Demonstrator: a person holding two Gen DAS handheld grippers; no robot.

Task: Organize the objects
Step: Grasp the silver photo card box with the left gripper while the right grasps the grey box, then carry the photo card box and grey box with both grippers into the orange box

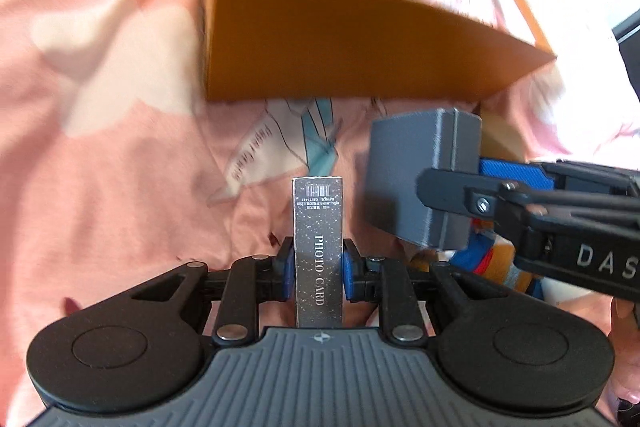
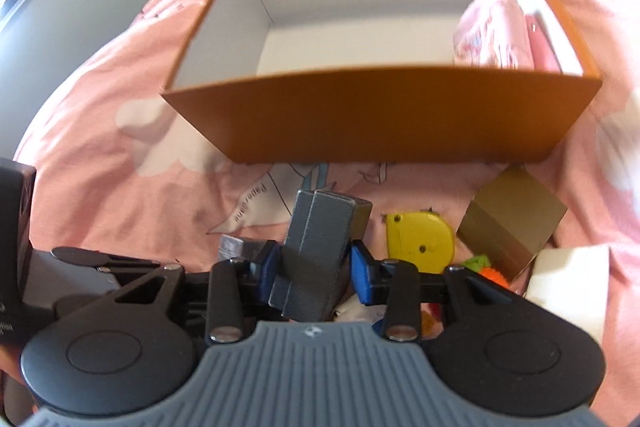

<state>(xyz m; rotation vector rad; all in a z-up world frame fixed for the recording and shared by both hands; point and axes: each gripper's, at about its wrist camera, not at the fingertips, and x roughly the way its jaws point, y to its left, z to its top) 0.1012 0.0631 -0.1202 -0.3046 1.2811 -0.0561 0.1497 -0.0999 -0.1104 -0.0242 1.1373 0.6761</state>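
1. Two tools are seen above a pink patterned bedspread (image 2: 100, 147); the left tool (image 1: 318, 273) is clenched on a slim silver glittery box printed "PHOTO CARD" (image 1: 319, 247), held upright between its blue pads (image 1: 347, 275).
2. A grey rectangular plastic block (image 2: 318, 255) is clamped in the right tool (image 2: 316, 273), tilted slightly.
3. An open orange cardboard box with white interior (image 2: 376, 119) is seen ahead of both tools, with a pink rolled cloth (image 2: 494, 31) lying at its right side.
4. A yellow tape measure (image 2: 420, 241) and a gold-brown card box (image 2: 512, 223) are seen on the bedspread near the orange box's front right corner.
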